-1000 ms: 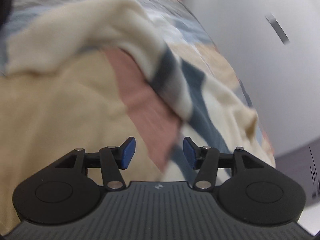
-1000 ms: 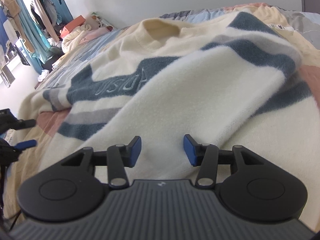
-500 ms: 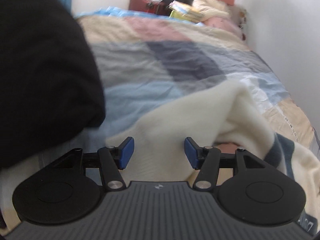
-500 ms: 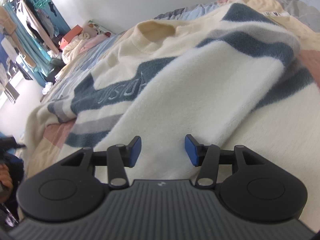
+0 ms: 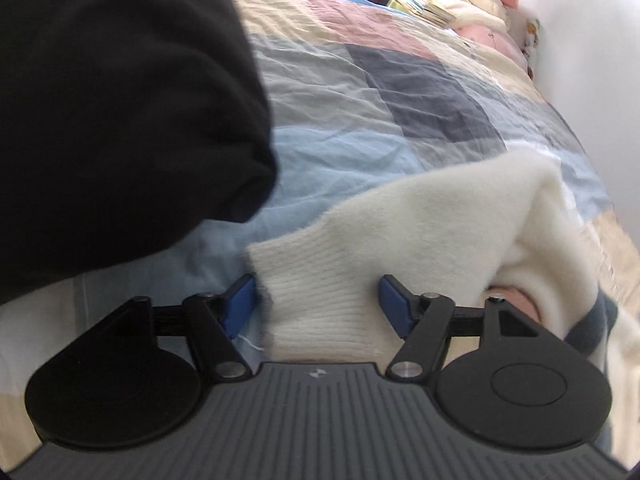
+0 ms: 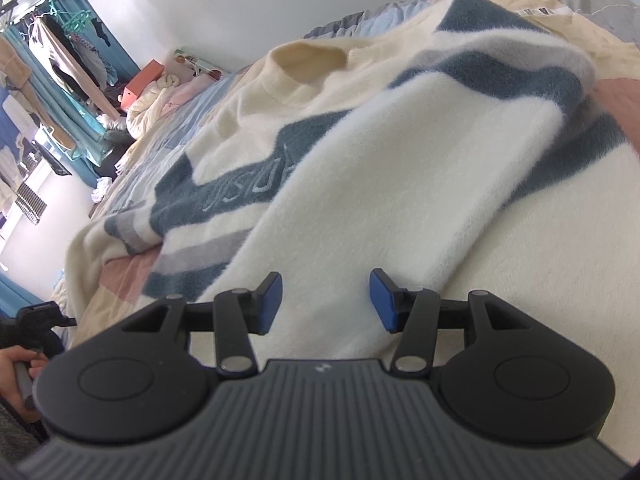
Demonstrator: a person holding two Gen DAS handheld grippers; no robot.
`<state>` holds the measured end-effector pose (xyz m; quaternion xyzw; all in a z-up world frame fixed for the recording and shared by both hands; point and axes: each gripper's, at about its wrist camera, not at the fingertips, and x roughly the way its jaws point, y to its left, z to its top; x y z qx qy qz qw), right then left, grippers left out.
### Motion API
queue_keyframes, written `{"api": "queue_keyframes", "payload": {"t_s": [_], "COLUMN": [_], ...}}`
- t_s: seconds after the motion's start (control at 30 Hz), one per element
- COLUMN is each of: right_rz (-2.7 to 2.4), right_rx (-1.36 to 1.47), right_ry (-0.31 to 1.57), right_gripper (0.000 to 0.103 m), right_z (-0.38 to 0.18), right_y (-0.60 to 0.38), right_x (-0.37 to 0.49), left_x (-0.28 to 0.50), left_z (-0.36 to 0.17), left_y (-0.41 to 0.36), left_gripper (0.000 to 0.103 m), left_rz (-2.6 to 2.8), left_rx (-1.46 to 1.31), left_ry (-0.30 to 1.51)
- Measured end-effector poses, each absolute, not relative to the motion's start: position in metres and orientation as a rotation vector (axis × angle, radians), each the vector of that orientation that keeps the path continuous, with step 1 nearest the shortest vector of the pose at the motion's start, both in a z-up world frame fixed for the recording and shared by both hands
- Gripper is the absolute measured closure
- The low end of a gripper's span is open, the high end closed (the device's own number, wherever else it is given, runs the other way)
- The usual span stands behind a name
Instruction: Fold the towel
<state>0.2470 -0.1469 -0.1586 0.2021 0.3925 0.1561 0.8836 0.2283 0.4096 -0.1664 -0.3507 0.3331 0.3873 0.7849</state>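
Straddling the ribbed sleeve cuff (image 5: 316, 312) at 6 o'clock, left gripper (image 5: 316, 306) jaws wide; right gripper (image 6: 325, 300) jaws wide over the sweater (image 6: 360, 184); next: close on cuff

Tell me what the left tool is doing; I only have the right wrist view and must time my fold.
Observer: The left tool is open. The ribbed cuff of the cream sweater lies between its fingers, not pinched.
Operator: Anything crowding it?
Observer: A bulky black fabric sits close on its left, over the patchwork bedspread.
Operator: Where does the sleeve run from there?
Observer: Away to the right, humped up, toward the dark blue stripe.
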Motion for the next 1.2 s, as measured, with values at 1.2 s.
{"api": "queue_keyframes", "payload": {"t_s": [1.2], "right_rz": [0.231], "right_rx": [0.420], "right_ry": [0.559], "right_gripper": [0.051], "right_z": [-0.101], "right_y": [-0.204], "right_x": [0.189], "left_x": [0.179], "left_z": [0.047], "left_y": [0.000], "left_gripper": [0.084], "left_rz": [0.079], "left_rx": [-0.071], "left_ry": [0.120]}}
